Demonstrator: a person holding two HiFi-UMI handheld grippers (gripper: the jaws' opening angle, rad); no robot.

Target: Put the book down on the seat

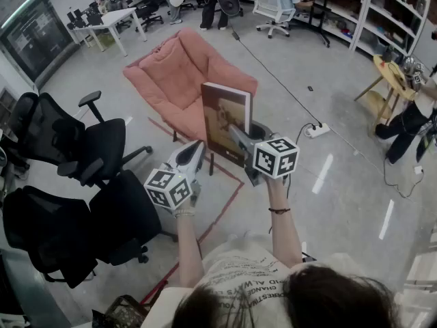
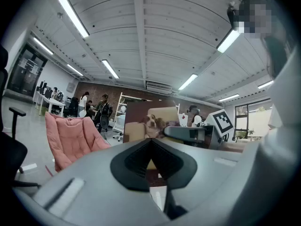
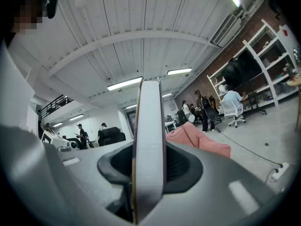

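Book (image 1: 224, 118) upright; brown cover, dog photo; white page edge

Premises are an open-plan office-lab: black swivel chairs (image 1: 75, 149) at left, staffed desks (image 1: 113, 20) upper left, white shelving (image 1: 395, 12) upper right, ceiling strip lights (image 2: 73, 15).

Left tool (image 1: 196, 147) closed, right tool (image 1: 235, 132) clamping.

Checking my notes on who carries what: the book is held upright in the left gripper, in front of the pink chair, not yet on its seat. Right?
No: it is the right gripper that holds the book; the right gripper view shows its edge clamped between the jaws. The rest stands: upright, in front of the pink chair, not yet on its seat.
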